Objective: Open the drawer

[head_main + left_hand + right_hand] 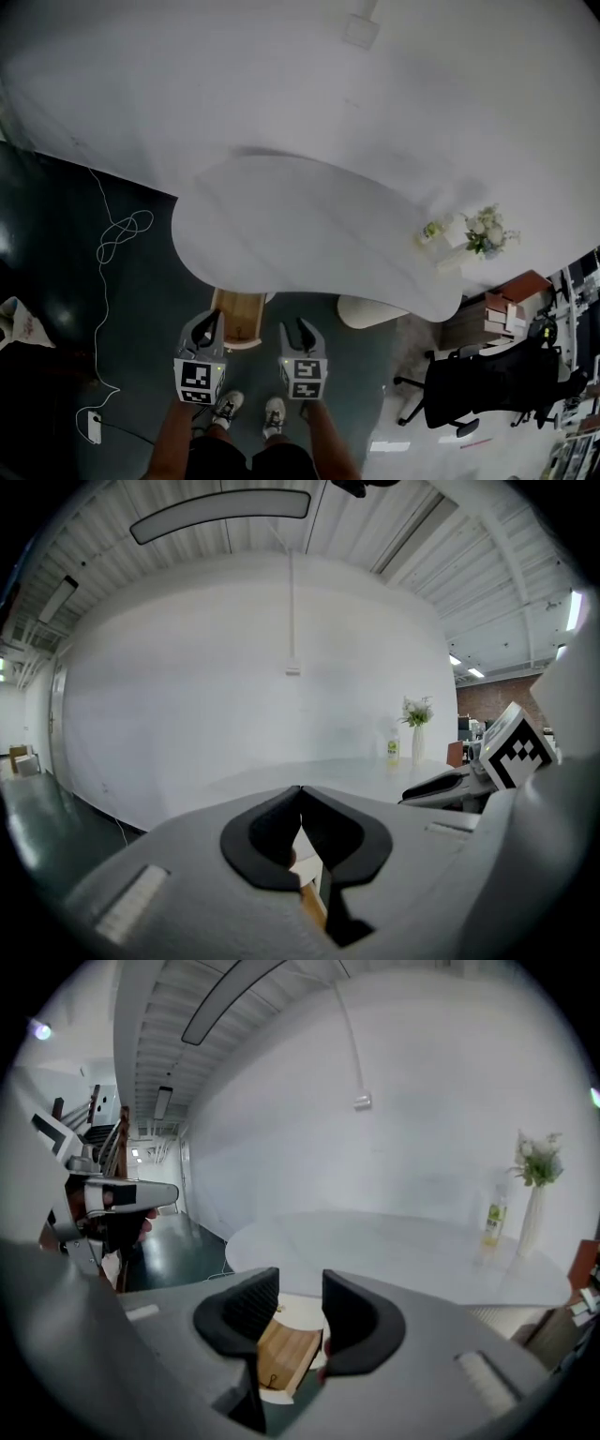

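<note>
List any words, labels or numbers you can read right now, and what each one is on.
No readable text anywhere in these views.
Bottle label: yellow-green, too small and blurred to read.
Marker cubes on the left gripper and right gripper: black-and-white square patterns, no letters or numbers.
Stacked books: print too small to read.

— Where's the free room?
— Most of the counter [309, 234] top is bare. Only a vase of flowers [487, 230] and a bottle [430, 232] stand near its far right end.
— And lower down?
— The open drawer [239, 317] juts out from under the counter's edge, just ahead of the left gripper [210, 326]. The floor [56, 234] to its left is open apart from a cable [122, 230]. An office chair [487, 384] stands well to the right.
</note>
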The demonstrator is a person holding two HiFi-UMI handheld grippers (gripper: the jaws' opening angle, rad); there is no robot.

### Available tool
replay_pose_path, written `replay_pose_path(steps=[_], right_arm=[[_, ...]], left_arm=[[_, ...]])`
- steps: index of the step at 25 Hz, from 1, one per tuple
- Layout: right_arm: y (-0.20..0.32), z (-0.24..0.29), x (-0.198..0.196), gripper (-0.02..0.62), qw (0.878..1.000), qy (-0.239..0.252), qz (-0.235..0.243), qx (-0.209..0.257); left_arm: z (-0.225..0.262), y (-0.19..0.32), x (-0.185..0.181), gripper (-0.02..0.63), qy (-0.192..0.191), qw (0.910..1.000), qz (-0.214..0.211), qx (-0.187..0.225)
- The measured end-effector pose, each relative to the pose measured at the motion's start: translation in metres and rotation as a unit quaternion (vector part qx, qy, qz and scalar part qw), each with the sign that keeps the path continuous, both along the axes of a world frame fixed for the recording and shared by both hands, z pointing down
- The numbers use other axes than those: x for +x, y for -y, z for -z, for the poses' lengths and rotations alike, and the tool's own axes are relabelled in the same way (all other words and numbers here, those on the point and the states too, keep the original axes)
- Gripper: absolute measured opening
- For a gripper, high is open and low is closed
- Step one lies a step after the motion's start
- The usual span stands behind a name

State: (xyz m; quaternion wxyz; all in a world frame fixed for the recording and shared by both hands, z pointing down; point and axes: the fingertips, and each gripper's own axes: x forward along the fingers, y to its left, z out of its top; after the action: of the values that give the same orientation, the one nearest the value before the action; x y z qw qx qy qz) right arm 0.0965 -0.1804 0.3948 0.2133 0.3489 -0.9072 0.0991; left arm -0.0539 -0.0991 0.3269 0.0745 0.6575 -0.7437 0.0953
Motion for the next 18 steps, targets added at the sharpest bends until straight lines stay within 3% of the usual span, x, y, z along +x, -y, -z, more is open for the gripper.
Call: replay_pose_path(steps=[4, 8, 18], right_arm=[[0.001, 0.043, 0.016, 0.102, 1.0, 0.011, -0.006, 0.028], [-0.004, 0.08, 0.035, 0.092, 0.998, 0.022, -0.013, 0.05], [-0.007, 0.152, 0.069, 0.033, 0.992, 0.042, -0.045, 0.115]], left_arm=[[0.042, -0.003, 0.008, 0.011, -0.014, 0.9996, -0.005, 0.023], [0.076, -0.011, 0.008, 0.011, -0.002, 0.9993, 0.001, 0.036], [0.108, -0.025, 0.007, 0.011, 0.016, 0.999, 0.009, 0.04]])
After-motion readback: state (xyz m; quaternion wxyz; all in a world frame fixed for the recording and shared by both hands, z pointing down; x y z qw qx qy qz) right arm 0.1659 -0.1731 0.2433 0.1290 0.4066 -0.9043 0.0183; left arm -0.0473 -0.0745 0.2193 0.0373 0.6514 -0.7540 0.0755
